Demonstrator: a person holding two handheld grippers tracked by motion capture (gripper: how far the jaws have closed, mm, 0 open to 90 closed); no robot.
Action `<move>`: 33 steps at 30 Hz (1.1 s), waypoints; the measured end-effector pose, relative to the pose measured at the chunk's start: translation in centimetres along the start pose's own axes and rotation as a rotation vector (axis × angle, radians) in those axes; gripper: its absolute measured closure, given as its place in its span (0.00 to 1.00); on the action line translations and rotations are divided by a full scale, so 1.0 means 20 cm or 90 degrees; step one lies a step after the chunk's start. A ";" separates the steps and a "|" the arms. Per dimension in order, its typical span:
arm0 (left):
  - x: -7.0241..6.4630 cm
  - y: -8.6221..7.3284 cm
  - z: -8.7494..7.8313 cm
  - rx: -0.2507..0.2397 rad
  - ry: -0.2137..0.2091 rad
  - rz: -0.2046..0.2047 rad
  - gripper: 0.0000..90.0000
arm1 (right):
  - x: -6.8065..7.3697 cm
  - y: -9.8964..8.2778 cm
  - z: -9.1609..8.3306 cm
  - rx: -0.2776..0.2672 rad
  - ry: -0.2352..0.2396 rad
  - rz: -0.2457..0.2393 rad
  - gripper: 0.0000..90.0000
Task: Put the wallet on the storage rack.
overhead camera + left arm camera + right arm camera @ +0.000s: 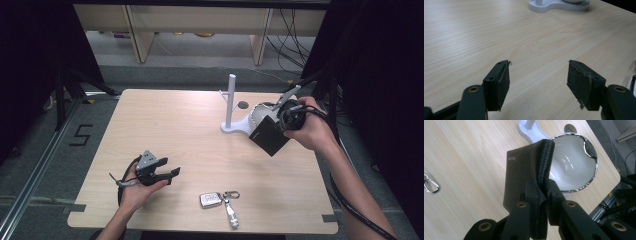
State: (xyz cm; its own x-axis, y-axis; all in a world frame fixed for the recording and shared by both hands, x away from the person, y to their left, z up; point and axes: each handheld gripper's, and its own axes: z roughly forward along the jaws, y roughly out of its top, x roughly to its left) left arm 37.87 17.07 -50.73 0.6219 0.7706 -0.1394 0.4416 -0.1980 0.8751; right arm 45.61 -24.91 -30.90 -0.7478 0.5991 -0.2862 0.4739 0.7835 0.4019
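Gripping a black wallet (270, 136) above the worktop (175, 125), high view: right tongs (280, 120) beside the white stand (231, 107) and its dish; left tongs (170, 173) low at the near left, jaws apart, empty. Left gripper view: left tongs (537, 82) spread wide over bare wood. Right gripper view: right tongs (541, 192) clamped on the wallet (524, 177) spine, just over the white dish (574, 170).
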 end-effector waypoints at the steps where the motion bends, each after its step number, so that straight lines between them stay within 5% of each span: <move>1: 0.00 0.00 0.00 0.000 0.000 0.001 0.38 | -0.01 0.00 -0.01 0.000 -0.006 0.004 0.92; 33: 0.00 0.00 0.00 0.001 -0.004 0.008 0.38 | -0.14 0.06 -0.04 -0.003 -0.066 -0.001 0.92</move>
State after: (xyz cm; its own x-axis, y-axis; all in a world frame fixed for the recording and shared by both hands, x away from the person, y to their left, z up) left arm 37.80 17.08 -50.69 0.6313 0.7643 -0.1315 0.4344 -0.2080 0.8764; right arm 47.88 -25.75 -28.97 -0.6959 0.6121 -0.3756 0.4701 0.7837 0.4060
